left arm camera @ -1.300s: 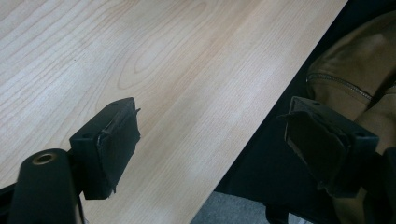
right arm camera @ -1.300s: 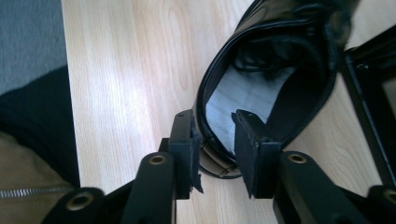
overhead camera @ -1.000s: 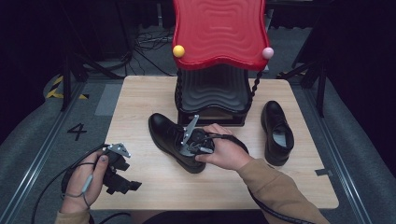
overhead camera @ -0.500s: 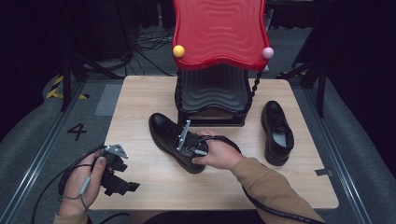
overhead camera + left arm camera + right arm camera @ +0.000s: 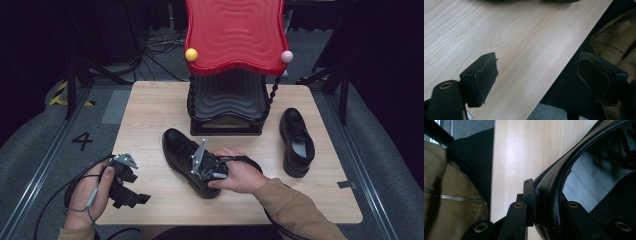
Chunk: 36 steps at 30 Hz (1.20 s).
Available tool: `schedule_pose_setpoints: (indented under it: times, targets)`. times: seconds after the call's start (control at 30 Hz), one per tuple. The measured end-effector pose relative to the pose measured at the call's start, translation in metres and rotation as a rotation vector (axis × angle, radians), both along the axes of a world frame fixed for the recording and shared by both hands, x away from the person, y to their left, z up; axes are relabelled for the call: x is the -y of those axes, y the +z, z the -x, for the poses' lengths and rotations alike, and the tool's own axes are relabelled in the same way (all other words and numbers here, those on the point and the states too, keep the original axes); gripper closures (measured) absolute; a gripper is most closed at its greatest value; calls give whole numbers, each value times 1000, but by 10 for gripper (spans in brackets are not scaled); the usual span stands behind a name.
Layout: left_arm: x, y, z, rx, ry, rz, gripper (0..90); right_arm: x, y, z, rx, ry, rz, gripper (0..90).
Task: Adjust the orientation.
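Jaws wide apart on our left gripper [image 5: 131,192] at the lower left of the high view: nothing between them, and in the left gripper view one pad hangs over the bare table [image 5: 529,42] while the other sits past its edge. Moving right, to the middle of the frame, our right gripper [image 5: 205,167] has just been closing its jaws, and now we see it clamped on the wall of the near black shoe [image 5: 182,155]: in the right gripper view one jaw lies outside the leather [image 5: 551,195] and the other inside, against the grey insole. Behind the shoe stands the red-topped black rack [image 5: 227,100], just beyond its toe. Far right, well apart, the second black shoe [image 5: 296,141] lies alone.
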<state>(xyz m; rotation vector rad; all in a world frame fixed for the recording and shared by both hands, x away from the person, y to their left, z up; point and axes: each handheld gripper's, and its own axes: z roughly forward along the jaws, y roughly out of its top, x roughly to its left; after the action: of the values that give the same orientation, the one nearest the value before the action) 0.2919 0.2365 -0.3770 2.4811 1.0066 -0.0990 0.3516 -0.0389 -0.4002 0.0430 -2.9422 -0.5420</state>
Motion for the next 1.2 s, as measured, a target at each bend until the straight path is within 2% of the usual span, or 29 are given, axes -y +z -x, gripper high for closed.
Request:
schedule_pose_setpoints:
  times: [0.1,0.13,0.3,0.53,0.63,0.73,0.8,0.93,1.07,1.2]
  targets:
    - [3,0,-4,1,-12,-1,170,10,9,13,13,-3,-11,797]
    - [3,0,-4,1,-12,-1,171,10,9,13,13,-3,-11,797]
    - [10,-1,-11,-3,-28,-1,171,32,23,30,16,-28,-33,794]
    - [17,0,-20,4,-56,-3,171,60,33,37,34,-95,-32,793]
    - [21,0,-24,5,-68,-6,171,72,31,37,55,-140,-27,790]
    - [24,-1,-27,-3,-73,-4,171,82,28,37,47,-184,-23,790]
    - [26,-1,-30,-3,-81,-2,171,87,26,37,55,-192,-18,789]
    - [28,-1,-33,0,-86,0,170,98,22,37,71,-245,-4,789]
    - [33,-1,-37,0,-99,1,170,102,16,38,71,-275,10,788]
    - [35,0,-39,1,-109,4,170,102,0,39,66,-301,45,784]
